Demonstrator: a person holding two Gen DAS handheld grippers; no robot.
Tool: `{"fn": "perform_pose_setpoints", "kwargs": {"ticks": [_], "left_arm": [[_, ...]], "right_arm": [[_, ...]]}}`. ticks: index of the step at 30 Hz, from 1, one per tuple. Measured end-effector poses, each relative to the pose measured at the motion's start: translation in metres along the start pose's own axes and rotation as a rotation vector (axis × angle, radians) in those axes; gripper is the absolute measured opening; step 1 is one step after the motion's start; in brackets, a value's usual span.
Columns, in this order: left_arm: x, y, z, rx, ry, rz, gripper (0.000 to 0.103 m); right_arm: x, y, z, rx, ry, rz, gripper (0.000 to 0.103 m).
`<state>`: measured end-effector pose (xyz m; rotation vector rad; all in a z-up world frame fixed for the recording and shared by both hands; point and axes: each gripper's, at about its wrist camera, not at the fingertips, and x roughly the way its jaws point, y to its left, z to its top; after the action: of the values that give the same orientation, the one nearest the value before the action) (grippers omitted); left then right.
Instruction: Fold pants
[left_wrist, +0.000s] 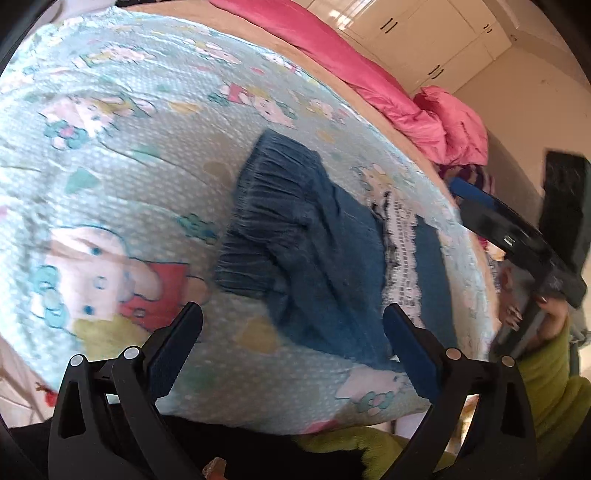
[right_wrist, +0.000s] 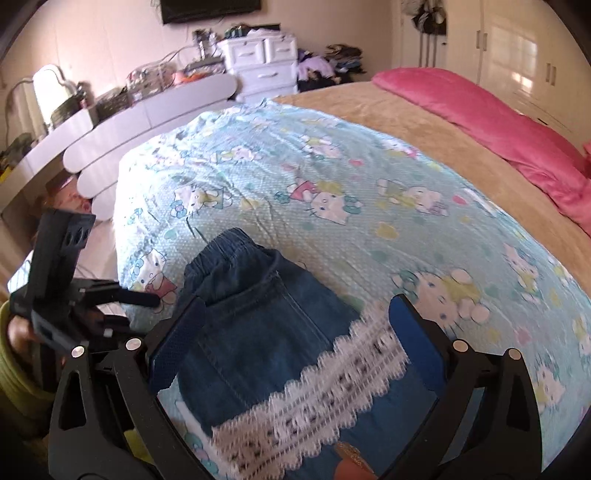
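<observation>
Pants (right_wrist: 258, 332), folded, lie on the bed (right_wrist: 332, 177). Left gripper (left_wrist: 291, 328) and right gripper (right_wrist: 295, 325) fingers spread, holding nothing. Only the right view shows the drawers (right_wrist: 264, 62); wardrobe (left_wrist: 424, 40) beyond.

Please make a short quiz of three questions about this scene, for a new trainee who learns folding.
1. True or false: the left claw is shut on the pants.
2. What lies across the pants? A) white lace band B) leather belt C) red ribbon
3. Fill in: the pants lie on a bedsheet printed with cartoon ____.

Key: 1. False; both the left claw and the right claw are open and hold nothing. 2. A, the white lace band. 3. Cats.
</observation>
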<state>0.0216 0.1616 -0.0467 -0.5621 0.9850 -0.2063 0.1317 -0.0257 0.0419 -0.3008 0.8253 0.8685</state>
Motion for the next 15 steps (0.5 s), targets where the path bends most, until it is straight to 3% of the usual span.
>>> {"fn": "perform_pose_setpoints", "kwargs": {"ticks": [1, 2, 3, 5, 8, 11, 15], "left_arm": [[0.005, -0.001, -0.001, -0.006, 0.013, -0.017, 0.096], [0.008, -0.001, -0.002, -0.010, 0.016, -0.024, 0.091], [0.012, -0.002, -0.003, -0.016, 0.020, -0.035, 0.079], [0.017, -0.004, -0.005, -0.014, 0.027, -0.045, 0.074], [0.023, -0.006, -0.005, -0.006, 0.021, -0.065, 0.050], [0.029, -0.001, -0.005, -0.023, 0.030, -0.071, 0.042], [0.030, -0.002, -0.005, -0.014, 0.026, -0.071, 0.042]], "right_arm": [[0.007, 0.000, 0.005, -0.003, 0.013, 0.012, 0.094], [0.012, 0.001, 0.008, -0.005, 0.022, 0.023, 0.094], [0.021, 0.003, 0.014, -0.011, 0.037, 0.046, 0.094], [0.035, 0.007, 0.021, -0.027, 0.066, 0.073, 0.094], [0.056, 0.013, 0.029, -0.053, 0.111, 0.124, 0.094], [0.083, 0.022, 0.037, -0.085, 0.172, 0.161, 0.094], [0.109, 0.029, 0.043, -0.111, 0.231, 0.203, 0.094]]}}
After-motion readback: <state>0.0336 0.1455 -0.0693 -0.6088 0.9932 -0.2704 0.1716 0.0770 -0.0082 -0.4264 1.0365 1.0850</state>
